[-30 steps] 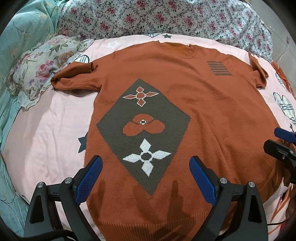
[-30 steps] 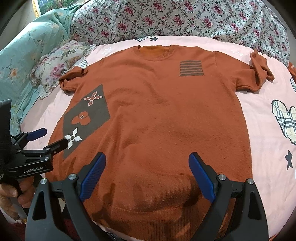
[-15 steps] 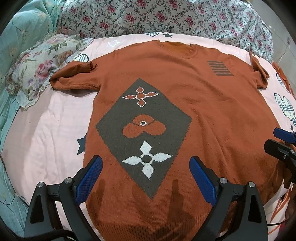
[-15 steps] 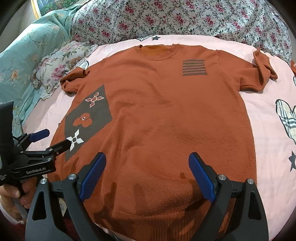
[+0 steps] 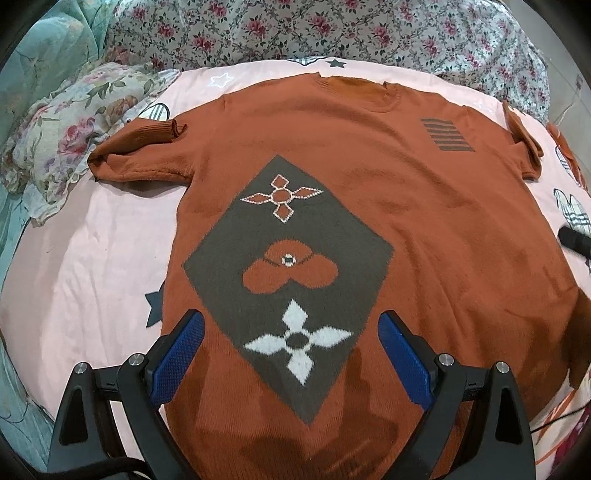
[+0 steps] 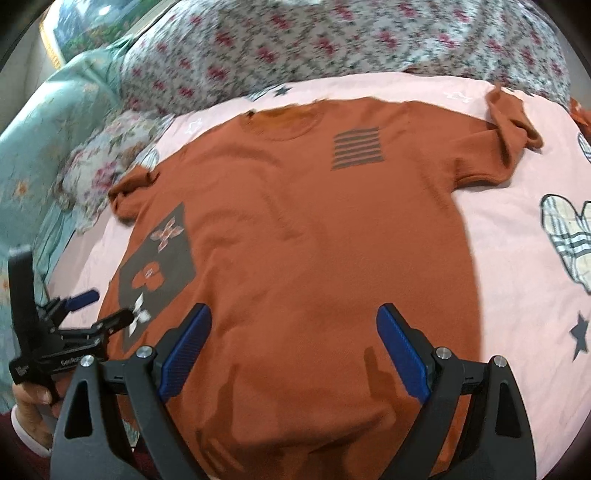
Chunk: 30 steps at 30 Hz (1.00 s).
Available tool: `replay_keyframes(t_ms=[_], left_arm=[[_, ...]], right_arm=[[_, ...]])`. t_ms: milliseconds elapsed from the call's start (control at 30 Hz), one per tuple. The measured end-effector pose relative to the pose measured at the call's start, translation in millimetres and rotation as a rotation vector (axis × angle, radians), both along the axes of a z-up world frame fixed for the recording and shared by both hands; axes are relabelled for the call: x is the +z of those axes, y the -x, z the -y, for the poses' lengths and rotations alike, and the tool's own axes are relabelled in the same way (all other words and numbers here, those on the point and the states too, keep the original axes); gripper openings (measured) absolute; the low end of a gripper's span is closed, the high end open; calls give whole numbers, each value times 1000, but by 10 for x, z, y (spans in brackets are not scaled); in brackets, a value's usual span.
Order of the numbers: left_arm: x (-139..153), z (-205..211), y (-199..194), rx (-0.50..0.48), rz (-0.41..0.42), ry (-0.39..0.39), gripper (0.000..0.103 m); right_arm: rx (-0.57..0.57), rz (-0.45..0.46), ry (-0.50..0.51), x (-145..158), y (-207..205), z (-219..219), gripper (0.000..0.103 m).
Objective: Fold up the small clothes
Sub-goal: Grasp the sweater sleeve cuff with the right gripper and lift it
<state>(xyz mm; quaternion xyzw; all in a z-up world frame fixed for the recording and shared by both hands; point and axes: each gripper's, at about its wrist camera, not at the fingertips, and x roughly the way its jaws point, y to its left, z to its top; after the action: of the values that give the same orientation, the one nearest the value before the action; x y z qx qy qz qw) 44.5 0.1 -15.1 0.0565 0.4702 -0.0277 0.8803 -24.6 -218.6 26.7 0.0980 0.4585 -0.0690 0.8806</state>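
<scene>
Sweater [image 5: 424,229] flat beyond spread fingers [image 5: 177,354]

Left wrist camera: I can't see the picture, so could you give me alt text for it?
A rust-orange short-sleeved knit sweater lies spread flat, front up, on a pink bedsheet, with a dark diamond panel of flower motifs on its front. The open left gripper, blue-padded, hovers over the hem. Floral bedding is bunched behind the collar.

The sweater [image 5: 424,229] lies flat on the bed [image 5: 92,266], collar toward the far edge, hem at the near edge. A pillow [image 5: 62,140] sits beside its left sleeve [image 5: 136,151], and a quilt [image 5: 332,29] is bunched behind along the far edge. Both grippers hang over the hem, left gripper [image 5: 291,354] left of the right gripper [image 6: 293,350].
</scene>
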Motion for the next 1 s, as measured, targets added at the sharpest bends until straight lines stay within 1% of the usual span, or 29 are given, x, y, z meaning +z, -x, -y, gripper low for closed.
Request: replay_keyframes(t_ms=[67,133,167,200,233,333,400,433,500,633,767,833,867,900,933,967,1000], left_arm=[[-19,-14,-62,3,-20,8,95],[-29,-27,-133,6,-22,17,95],[-41,-34,-163,8,-43,28,95],[-38,-37,-195,10,-35,26,95],[-41,-41,-234,14,-36,29,95],[-65,-43,-317,18,-53,45,95],[-100,-36,-367,18,-70,56,95],[-124,-26,-394,17,-78,57,95],[-164,-15,-452,17,-93,54,95],[-248,-16,-538,26,-115,32,95],[-347,-73,-656,47,-144,24,95],[-374,-112,-712,59,-151,18,95],[-380,-135,-733,62,-149,16,95],[-383,-150,-748,62,-148,16,96],[-387,-172,-781,62,-142,23,96],[-399,-186,-802,63,-141,17,96],[-409,-188,-819,63,-142,13,97]], right_arm=[[-43,14,-9,76,-65,235,91],[-77,26,-7,147,-126,432,91],[-100,36,-3,188,-166,555,91],[-125,45,3,225,-208,683,91],[-152,42,28,267,-263,800,89],[-223,58,36,343,-467,1239,85],[-273,53,60,359,-657,1541,82],[-296,51,67,365,-771,1694,79],[-339,67,70,403,-971,2001,76],[-433,96,62,483,-1418,2571,73],[-517,120,81,498,-1866,3102,71],[-556,95,108,433,-2045,3308,68],[-576,74,103,359,-2146,3447,67],[-588,63,97,330,-2186,3528,62],[-599,57,83,291,-2224,3621,53],[-603,55,70,252,-2256,3697,48],[-599,53,73,227,-2281,3745,37]])
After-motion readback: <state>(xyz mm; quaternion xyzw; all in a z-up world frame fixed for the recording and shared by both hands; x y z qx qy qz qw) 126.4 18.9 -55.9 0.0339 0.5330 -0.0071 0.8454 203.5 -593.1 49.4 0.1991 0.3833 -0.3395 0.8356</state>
